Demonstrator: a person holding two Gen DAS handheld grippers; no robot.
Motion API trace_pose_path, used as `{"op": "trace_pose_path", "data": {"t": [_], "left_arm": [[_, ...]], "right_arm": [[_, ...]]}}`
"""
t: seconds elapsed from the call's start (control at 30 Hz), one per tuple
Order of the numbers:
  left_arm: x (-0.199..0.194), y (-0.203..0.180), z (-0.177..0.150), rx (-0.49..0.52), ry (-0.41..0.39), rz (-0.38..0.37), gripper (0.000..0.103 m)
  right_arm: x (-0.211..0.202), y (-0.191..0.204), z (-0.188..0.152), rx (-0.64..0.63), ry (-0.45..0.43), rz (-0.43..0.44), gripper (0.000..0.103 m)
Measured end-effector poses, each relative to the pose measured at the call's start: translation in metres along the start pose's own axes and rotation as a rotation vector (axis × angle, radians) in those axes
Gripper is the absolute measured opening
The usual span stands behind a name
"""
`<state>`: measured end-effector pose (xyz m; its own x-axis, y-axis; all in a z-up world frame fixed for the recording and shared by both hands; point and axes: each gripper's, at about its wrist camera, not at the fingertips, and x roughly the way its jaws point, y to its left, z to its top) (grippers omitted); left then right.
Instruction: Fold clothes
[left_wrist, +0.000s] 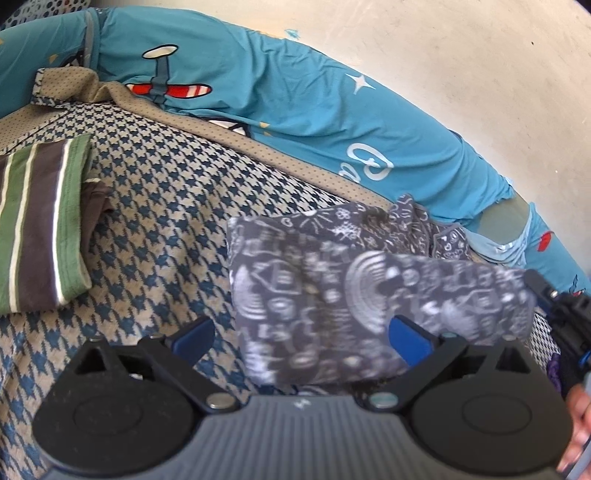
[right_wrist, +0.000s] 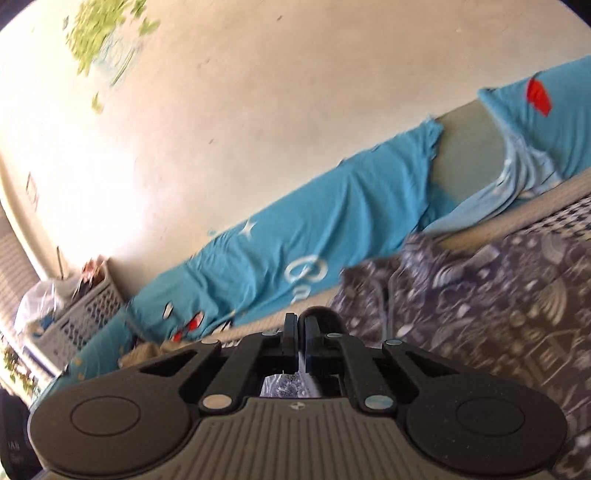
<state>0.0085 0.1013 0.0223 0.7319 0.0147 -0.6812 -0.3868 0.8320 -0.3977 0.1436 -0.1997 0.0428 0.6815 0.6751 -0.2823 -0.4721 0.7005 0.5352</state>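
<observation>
Support surface: a bed covered with a houndstooth-patterned spread (left_wrist: 159, 206) in dark blue and beige, bordered by a tan dotted band (left_wrist: 258, 144) along its far edge.

Items lying directly on the spread:
- A folded striped garment (left_wrist: 40, 221) — green, brown and cream bands — at the left side, with a brown cloth (left_wrist: 98, 199) tucked just beside it.
- A dark grey printed garment (left_wrist: 332, 291) with white doodle motifs, right of centre, part of it raised off the spread; in the right wrist view it covers the lower right of the bed (right_wrist: 480, 314).

A teal sheet (left_wrist: 295, 103) with aeroplane and star prints lies along the far edge, against the wall (left_wrist: 461, 66).
</observation>
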Motion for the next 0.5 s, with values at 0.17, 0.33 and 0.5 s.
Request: {"op": "trace_pose_path", "data": {"t": [0.17,0.33,0.5], "left_arm": [[0.004,-0.009,-0.004,0.034,0.009,-0.007,0.103],[0.009,-0.017,-0.007,0.081,0.028,0.013,0.103],[0.016,-0.023,-0.012,0.110,0.055,0.025,0.103]], "right_arm": [[-0.029,-0.023,0.027,0.048,-0.112,-0.071,0.005],[-0.053,-0.045,0.042,0.064,-0.188,-0.213,0.005],[-0.064,-0.062,0.040,0.021,-0.170,-0.397,0.005]]}}
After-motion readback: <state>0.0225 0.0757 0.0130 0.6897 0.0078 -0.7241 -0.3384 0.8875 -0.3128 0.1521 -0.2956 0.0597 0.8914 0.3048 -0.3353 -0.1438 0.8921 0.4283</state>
